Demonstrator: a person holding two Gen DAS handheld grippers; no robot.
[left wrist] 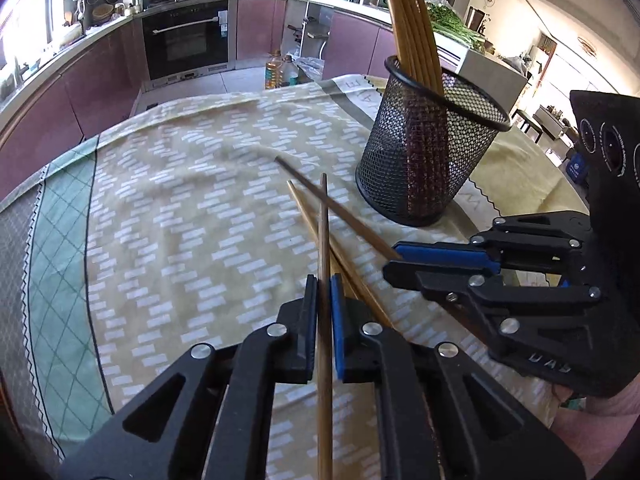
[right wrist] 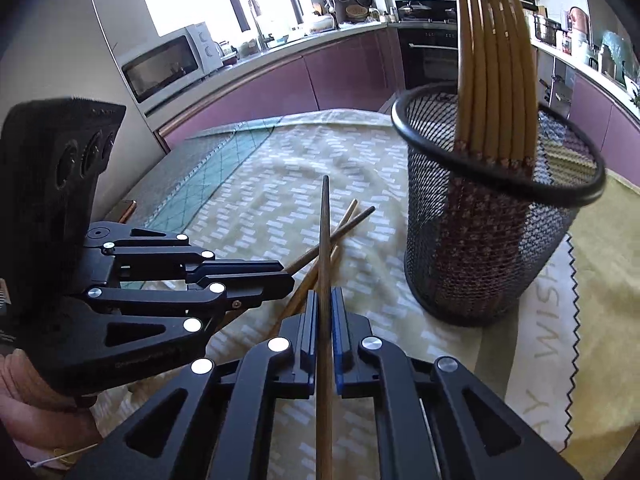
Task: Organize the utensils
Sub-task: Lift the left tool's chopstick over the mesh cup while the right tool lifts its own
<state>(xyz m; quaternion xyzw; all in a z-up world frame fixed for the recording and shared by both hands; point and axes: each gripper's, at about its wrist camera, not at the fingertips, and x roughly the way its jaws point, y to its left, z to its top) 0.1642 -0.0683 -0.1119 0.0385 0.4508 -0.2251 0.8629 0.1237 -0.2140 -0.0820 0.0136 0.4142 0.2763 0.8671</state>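
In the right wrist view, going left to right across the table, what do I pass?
Left hand-held gripper → chopstick clamped in the right hand-held gripper → black mesh holder of chopsticks.

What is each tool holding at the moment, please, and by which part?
The left tool and the right tool each pinch one chopstick partway along its shaft, tip pointing forward.

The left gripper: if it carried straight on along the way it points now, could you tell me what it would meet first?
Probably the patterned tablecloth. The left gripper, shut on a chopstick, points down past the mesh holder, which stands to its right. Depth is uncertain.
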